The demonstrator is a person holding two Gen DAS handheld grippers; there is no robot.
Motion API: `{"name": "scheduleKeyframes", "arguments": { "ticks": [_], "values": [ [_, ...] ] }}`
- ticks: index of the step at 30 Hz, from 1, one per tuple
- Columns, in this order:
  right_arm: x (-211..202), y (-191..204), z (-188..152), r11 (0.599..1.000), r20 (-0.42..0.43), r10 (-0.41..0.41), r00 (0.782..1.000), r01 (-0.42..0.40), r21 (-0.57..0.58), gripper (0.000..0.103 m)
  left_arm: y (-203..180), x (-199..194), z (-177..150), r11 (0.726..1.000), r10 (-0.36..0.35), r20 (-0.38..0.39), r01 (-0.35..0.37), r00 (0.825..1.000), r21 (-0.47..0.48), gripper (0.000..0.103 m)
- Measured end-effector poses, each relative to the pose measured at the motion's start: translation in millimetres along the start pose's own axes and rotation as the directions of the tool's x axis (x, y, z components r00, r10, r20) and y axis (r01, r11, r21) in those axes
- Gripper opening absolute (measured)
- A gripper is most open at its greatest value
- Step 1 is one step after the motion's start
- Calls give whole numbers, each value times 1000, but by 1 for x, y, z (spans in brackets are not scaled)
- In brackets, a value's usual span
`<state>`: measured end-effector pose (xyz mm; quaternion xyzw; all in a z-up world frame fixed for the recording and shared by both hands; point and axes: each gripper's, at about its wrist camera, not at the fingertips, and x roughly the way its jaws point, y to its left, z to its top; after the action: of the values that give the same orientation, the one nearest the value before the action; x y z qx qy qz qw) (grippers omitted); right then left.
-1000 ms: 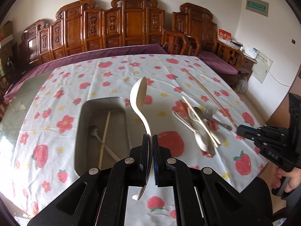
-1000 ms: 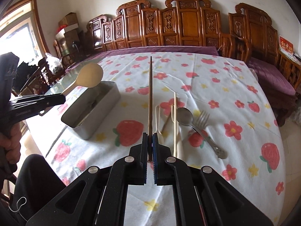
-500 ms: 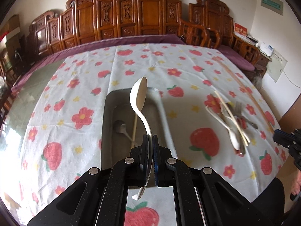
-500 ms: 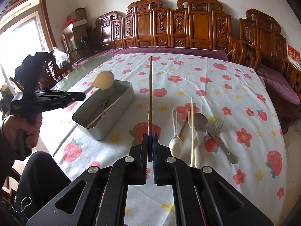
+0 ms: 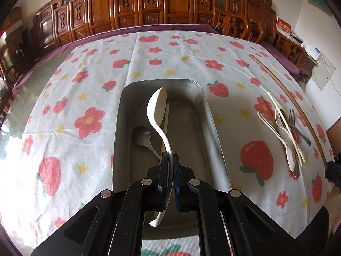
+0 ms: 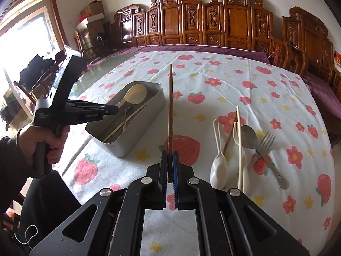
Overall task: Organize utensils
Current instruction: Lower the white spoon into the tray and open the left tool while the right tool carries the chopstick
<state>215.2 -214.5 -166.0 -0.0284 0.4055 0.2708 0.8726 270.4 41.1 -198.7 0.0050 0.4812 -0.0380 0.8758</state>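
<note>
My left gripper (image 5: 169, 156) is shut on a cream plastic spoon (image 5: 158, 111) and holds it over the metal tray (image 5: 204, 111), bowl pointing away. The tray holds a metal spoon (image 5: 142, 135) and a pale chopstick (image 5: 165, 115). My right gripper (image 6: 169, 156) is shut on a brown wooden chopstick (image 6: 170, 106), held above the cloth right of the tray (image 6: 147, 111). The left gripper (image 6: 110, 111) and its spoon (image 6: 136, 93) show in the right wrist view. The brown chopstick (image 5: 287, 98) shows in the left wrist view.
A pile of utensils lies on the strawberry cloth right of the tray: a cream spoon (image 6: 219, 166), a cream fork (image 6: 235, 132), a cream chopstick (image 6: 239, 147), a metal spoon (image 6: 249, 135), a metal fork (image 6: 267, 147). Carved wooden chairs (image 6: 213, 19) line the far side.
My left gripper has moved left and forward with the cream spoon, from beside the tray to over its middle. My right gripper still holds the brown chopstick, shifted slightly.
</note>
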Motion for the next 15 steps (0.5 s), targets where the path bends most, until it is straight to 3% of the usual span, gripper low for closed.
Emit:
{"name": "scheduleKeyframes", "arguments": {
  "ticks": [2,4,7,15],
  "values": [
    [3,3,1,1000,-6,3,1000,-3,-2,6,0,3,1,1000,0,-8,0,1000,-2,5],
    [5,6,2,1000,-11,4,1000,-4,-7,6,1,5,3,1000,6,-11,-6,1000,-4,14],
    [7,12,4,1000,-16,7,1000,-7,-15,6,3,1,3,1000,3,1,-3,1000,-4,19],
    [13,35,8,999,-27,16,1000,-17,-35,6,17,-30,-2,1000,-1,50,1,999,-9,24]
  ]
}}
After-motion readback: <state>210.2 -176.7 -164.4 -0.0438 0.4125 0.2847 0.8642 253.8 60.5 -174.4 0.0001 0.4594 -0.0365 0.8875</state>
